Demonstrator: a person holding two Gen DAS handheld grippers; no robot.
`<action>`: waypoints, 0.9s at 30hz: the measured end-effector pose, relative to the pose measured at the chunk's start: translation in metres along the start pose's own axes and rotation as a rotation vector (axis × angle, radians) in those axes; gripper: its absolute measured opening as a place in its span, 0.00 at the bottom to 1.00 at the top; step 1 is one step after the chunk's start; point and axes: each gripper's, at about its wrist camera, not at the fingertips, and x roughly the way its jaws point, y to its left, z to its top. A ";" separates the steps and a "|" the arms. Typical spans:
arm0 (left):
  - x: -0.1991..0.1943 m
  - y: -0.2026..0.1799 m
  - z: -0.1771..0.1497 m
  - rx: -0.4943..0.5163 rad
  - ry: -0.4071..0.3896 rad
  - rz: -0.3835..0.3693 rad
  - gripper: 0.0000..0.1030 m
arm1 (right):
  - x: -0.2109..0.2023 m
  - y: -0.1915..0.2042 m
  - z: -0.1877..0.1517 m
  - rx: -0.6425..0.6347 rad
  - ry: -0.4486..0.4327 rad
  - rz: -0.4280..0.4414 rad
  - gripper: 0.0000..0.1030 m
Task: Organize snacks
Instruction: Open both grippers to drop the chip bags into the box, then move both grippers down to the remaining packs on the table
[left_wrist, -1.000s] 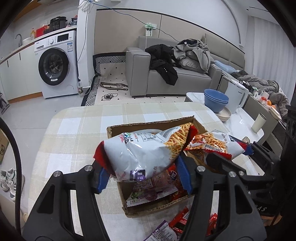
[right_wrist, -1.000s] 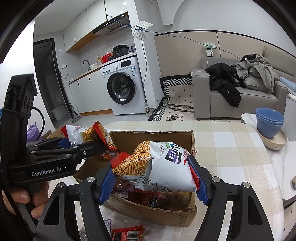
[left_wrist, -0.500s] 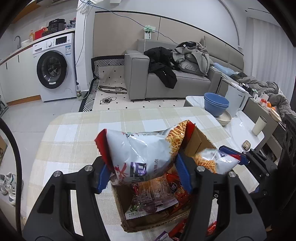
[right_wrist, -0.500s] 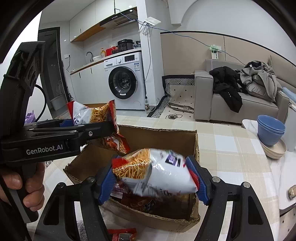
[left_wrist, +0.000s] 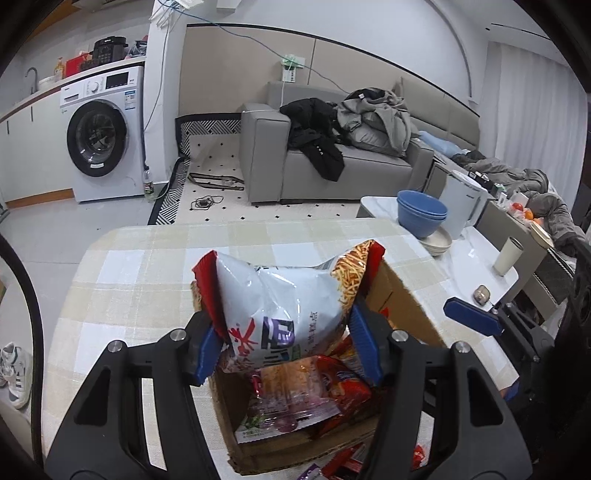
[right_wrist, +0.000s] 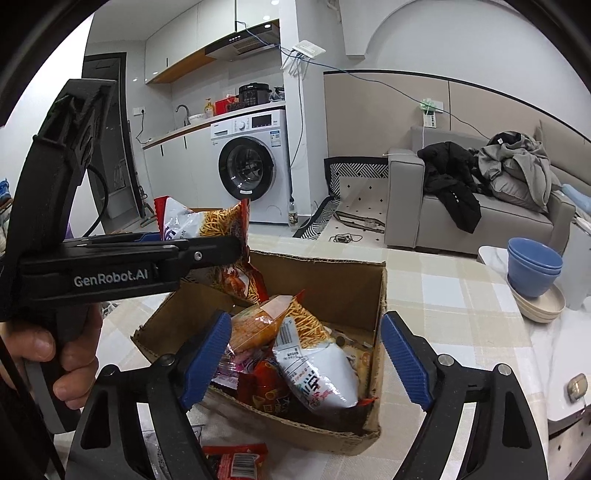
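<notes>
At the left, the left gripper is clamped on a white-and-red snack bag, held above the near-left corner of the cardboard box; this bag is not yet stowed. At centre, the box already contains several packets, among them a matching bag lying free inside. The right gripper stands over it with jaws opening, pads clear of the bag. Judgement: task partly complete; one held bag and loose red packets on the checked tablecloth remain. To the right, stacked blue bowls stand well apart. The crowded box interior may obstruct placement.
</notes>
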 end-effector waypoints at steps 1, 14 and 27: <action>-0.001 -0.004 0.001 0.012 -0.004 0.004 0.56 | -0.002 -0.002 0.000 0.004 -0.003 -0.001 0.83; -0.020 -0.022 -0.014 0.032 0.047 0.007 0.84 | -0.034 -0.017 -0.015 0.056 -0.012 -0.035 0.94; -0.088 -0.008 -0.055 0.009 0.053 0.024 0.99 | -0.066 -0.016 -0.028 0.138 0.036 0.001 0.99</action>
